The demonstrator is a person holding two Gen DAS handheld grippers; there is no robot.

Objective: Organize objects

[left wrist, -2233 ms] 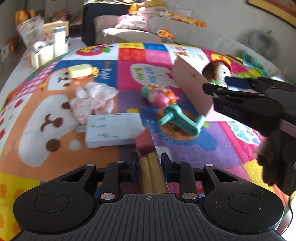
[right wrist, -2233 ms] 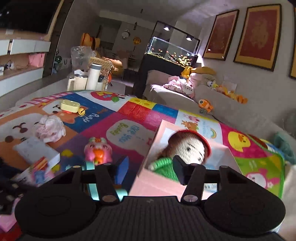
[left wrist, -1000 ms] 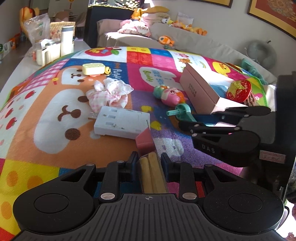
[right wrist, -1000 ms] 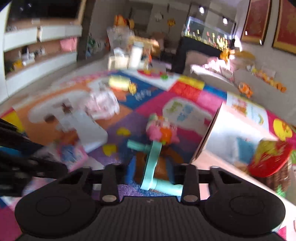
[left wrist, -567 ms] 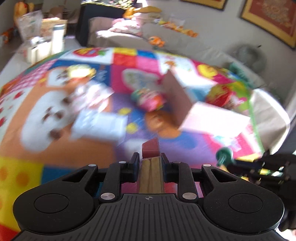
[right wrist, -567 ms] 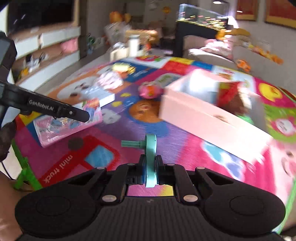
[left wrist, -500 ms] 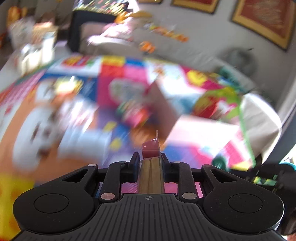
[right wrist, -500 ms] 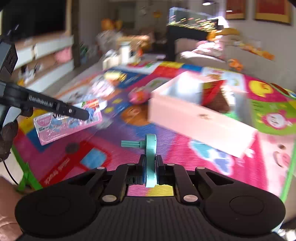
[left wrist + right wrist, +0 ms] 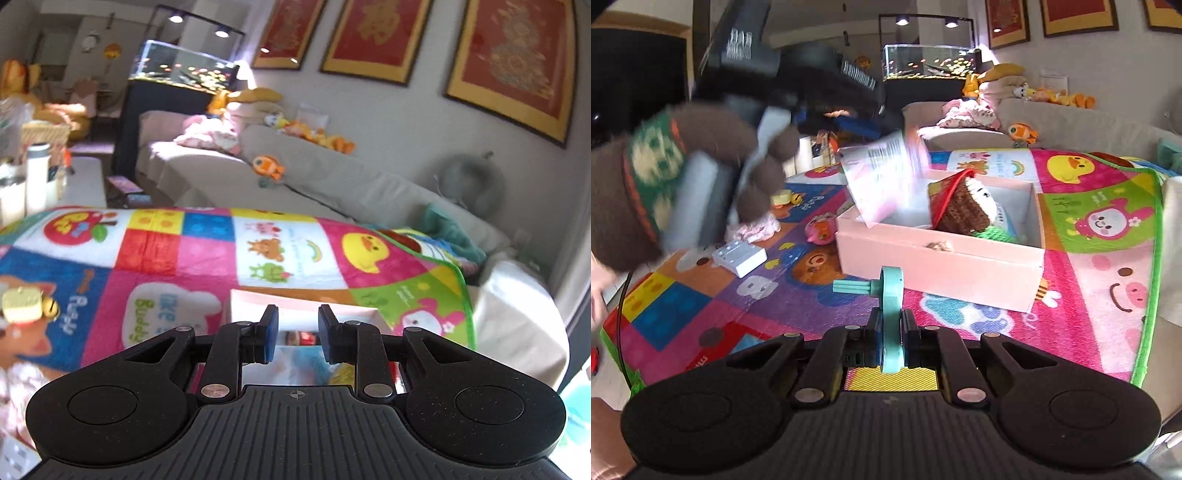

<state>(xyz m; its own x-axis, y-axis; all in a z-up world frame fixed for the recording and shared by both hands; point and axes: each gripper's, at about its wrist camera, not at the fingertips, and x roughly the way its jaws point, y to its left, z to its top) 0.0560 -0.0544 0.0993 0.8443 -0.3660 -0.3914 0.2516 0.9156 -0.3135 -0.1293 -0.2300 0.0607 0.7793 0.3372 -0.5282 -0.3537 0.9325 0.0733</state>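
A grey sofa [image 9: 332, 184] runs along the far wall, its top lined with plush toys [image 9: 314, 133], an orange clownfish toy [image 9: 267, 166] on its seat. Three red framed pictures [image 9: 509, 62] hang above it. At the sofa's left end a lit fish tank [image 9: 184, 70] sits on a dark cabinet. A grey neck pillow [image 9: 469, 184] leans near the sofa's right end. A white bottle [image 9: 37, 177] stands on the low white table beyond the mat's far left corner.

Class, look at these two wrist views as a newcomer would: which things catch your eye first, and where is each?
The right gripper clamps a teal wheel-shaped toy at bottom centre. Behind it, the pink box on the colourful play mat holds a crocheted doll, with a blurred pink packet dropping in. The left gripper is open above the box.
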